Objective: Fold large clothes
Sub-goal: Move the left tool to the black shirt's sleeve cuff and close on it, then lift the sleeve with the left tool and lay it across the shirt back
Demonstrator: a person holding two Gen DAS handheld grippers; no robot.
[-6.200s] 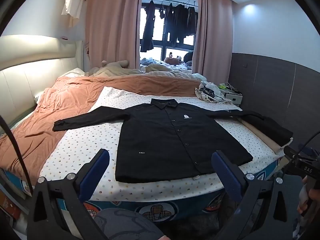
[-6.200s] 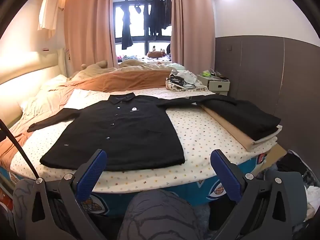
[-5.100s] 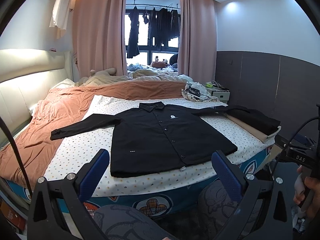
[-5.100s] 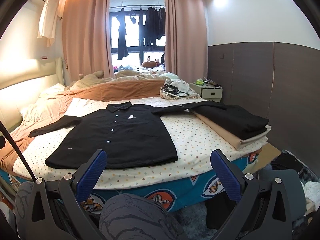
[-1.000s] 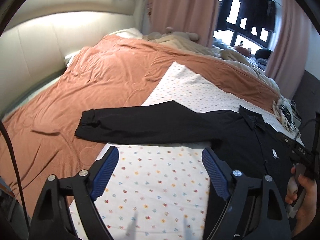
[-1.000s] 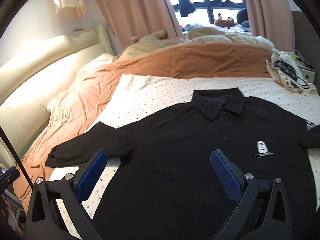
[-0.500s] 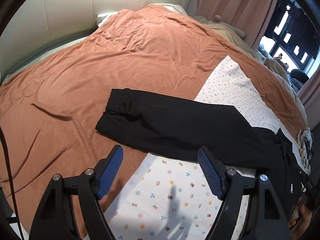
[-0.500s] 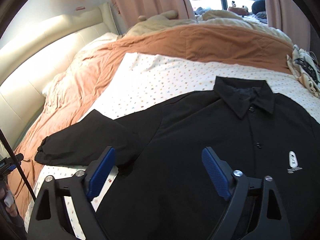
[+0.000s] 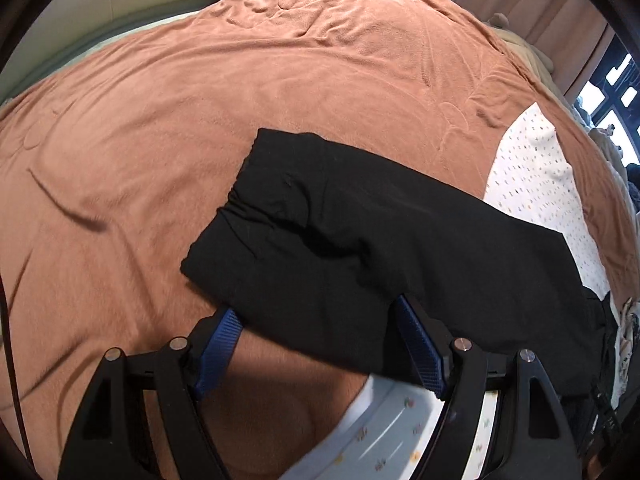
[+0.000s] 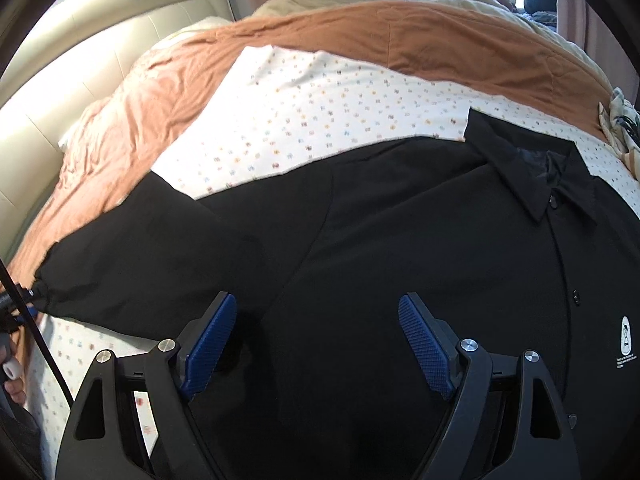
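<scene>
A black long-sleeved shirt point(image 10: 400, 220) lies flat and buttoned on the bed, its collar point(image 10: 528, 168) at the upper right. Its left sleeve point(image 9: 360, 232) stretches out over the orange blanket and ends in a gathered cuff point(image 9: 240, 216). My left gripper point(image 9: 316, 308) hangs low over the sleeve close to the cuff, open, and the sleeve's near edge lies between its blue pads point(image 9: 218, 344) without being pinched. My right gripper point(image 10: 316, 300) is open just above the black cloth where sleeve and body meet, with nothing clamped.
The orange blanket point(image 9: 200, 100) covers the left and far part of the bed. A white dotted sheet point(image 10: 300, 112) lies under the shirt. A padded cream headboard point(image 10: 80, 60) runs along the left. A hand point(image 10: 10, 380) shows at the left edge of the right wrist view.
Both grippers have dropped closer to the shirt. The left one has come down onto the sleeve near the cuff, the right one over the sleeve's root. Both pairs of jaws stand slightly narrower.
</scene>
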